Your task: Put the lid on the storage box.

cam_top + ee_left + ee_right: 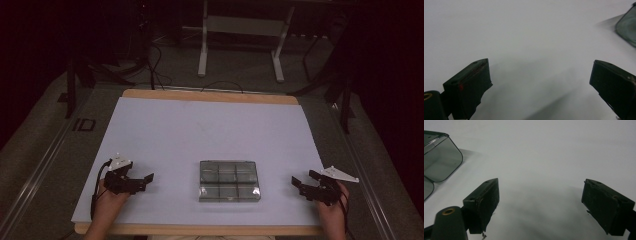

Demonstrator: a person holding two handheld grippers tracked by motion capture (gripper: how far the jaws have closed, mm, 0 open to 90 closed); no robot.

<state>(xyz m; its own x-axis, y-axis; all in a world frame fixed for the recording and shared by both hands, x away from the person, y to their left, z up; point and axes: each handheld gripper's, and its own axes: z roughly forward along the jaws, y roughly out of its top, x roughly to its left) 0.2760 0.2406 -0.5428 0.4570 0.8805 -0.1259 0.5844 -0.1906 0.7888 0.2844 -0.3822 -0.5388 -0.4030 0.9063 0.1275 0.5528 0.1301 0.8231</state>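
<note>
A shallow clear grey plastic box [229,180] with several compartments lies shut on the white sheet, near the table's front middle. My left gripper [145,181] rests to its left, jaws wide apart with nothing between them. My right gripper [301,182] rests to its right, also open and empty. In the left gripper view my left gripper [540,75] faces bare sheet, with a corner of the box [627,25] at the upper right. In the right gripper view my right gripper [540,195] hovers over bare sheet, and the box's rounded corner [441,157] is at the upper left.
A white sheet [200,130] covers a wooden table [210,96]. Dark floor with cables and a white frame's legs [240,45] lies beyond the far edge. The person's hands [107,207] come in at the near edge.
</note>
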